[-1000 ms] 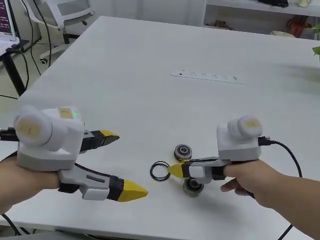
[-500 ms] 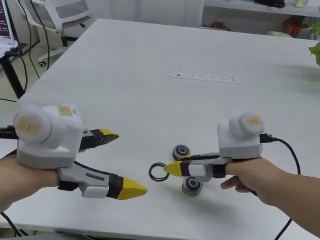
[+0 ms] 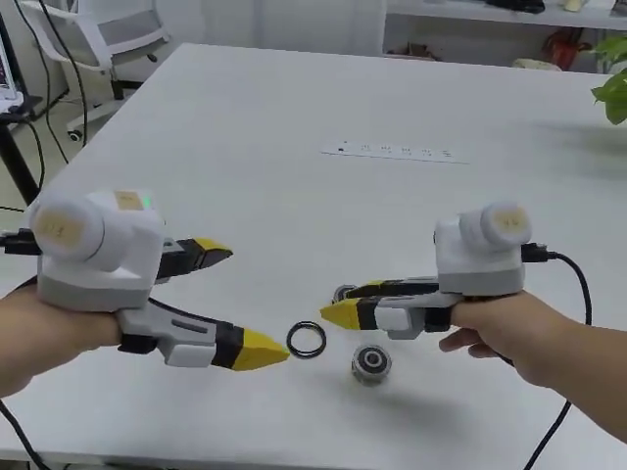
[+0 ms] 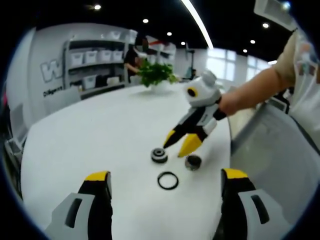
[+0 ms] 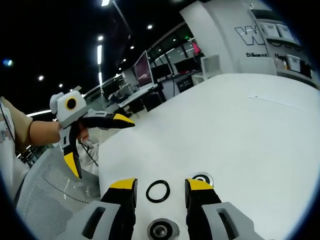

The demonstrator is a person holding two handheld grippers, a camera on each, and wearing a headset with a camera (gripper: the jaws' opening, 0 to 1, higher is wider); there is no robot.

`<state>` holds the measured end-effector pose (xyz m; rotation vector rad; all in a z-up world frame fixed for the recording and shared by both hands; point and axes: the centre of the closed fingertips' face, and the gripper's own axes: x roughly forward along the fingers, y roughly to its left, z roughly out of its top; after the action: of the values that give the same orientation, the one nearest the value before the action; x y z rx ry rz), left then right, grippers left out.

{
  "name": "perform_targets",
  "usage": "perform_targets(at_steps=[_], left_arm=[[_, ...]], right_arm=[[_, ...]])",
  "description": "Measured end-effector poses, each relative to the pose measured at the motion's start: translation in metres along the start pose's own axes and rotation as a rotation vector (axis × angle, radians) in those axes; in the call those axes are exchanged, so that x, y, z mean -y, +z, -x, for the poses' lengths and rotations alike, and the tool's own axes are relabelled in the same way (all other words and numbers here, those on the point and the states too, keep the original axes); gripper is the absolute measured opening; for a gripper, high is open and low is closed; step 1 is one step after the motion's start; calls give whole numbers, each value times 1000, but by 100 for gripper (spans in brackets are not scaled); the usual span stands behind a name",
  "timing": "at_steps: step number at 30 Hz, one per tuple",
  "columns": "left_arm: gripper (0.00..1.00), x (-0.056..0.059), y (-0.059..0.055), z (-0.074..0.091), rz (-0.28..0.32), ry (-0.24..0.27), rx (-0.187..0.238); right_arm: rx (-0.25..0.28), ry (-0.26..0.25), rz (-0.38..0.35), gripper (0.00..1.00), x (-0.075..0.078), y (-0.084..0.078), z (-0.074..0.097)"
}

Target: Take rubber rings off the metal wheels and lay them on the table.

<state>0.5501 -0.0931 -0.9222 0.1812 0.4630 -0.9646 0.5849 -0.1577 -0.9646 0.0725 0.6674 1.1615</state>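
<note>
Beside the loose rubber ring (image 3: 307, 340), the narrow, empty right gripper (image 3: 333, 304) should pin a metal wheel (image 3: 371, 362); left gripper (image 3: 257, 304) gapes wide.

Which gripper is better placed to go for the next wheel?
Right, probably: the right gripper hovers open just above the near wheel and the far wheel. The left gripper, open, sits further off, with the loose rubber ring between it and them.

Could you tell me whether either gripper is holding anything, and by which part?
Nothing is held. The left gripper and right gripper are both open and empty; the rubber ring lies loose on the table.
</note>
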Motion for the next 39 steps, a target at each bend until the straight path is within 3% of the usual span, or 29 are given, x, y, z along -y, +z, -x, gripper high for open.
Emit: perform_targets(at_steps=[17,39], left_arm=[[87,-14,16,-24,-16,-15,-5],[67,-18,10,-62,-4,-53,-44]], right_arm=[[7,-71,89,40,28,2,20],[-47,-108,155,37,56,-19,22]])
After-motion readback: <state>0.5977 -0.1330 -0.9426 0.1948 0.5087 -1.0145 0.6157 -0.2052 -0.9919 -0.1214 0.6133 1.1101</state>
